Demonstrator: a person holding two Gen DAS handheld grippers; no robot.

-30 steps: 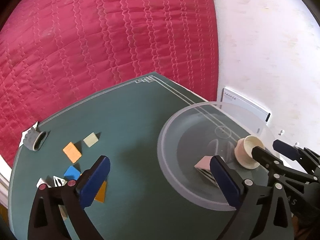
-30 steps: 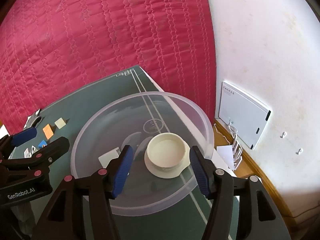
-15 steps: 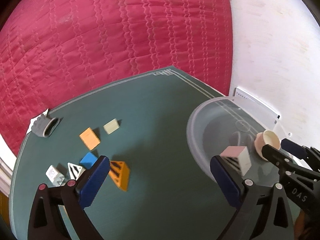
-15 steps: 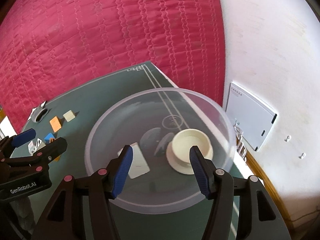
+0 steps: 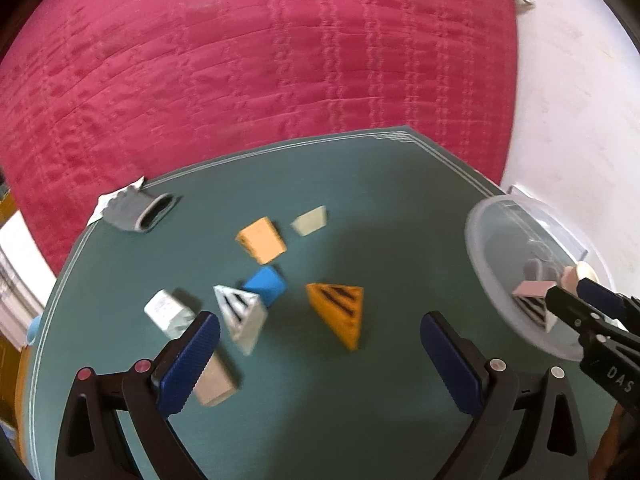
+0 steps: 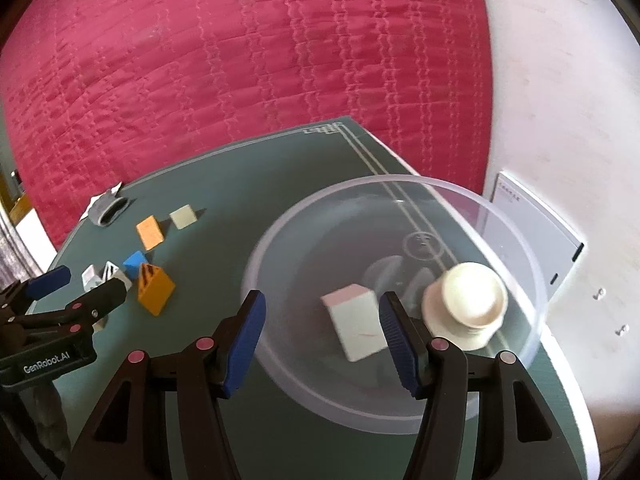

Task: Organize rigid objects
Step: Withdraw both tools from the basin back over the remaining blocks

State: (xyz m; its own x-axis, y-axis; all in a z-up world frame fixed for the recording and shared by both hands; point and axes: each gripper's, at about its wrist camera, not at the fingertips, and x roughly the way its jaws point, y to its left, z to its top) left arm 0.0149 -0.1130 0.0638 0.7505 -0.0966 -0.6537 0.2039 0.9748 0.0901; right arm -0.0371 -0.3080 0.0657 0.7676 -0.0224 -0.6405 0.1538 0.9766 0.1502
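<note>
Green worktop (image 5: 312,408) carries scattered blocks: an orange striped wedge (image 5: 338,314) at centre, a blue block (image 5: 266,285) at its 10 o'clock. At 3 o'clock, the clear bowl (image 6: 516,240) holds a pink-topped block (image 6: 356,326) and cream cup (image 6: 470,300). Left hand-held gripper (image 5: 320,360) and right hand-held gripper (image 6: 322,344) both stand apart, gripping nothing.

both grippers are black plastic frames with ribbed blue pads (image 5: 188,364) and small pink-red rivets (image 6: 204,343). the left gripper (image 6: 78,286) carries white "genrobot.ai" lettering, the right gripper (image 5: 580,304) white "das" letters.
</note>
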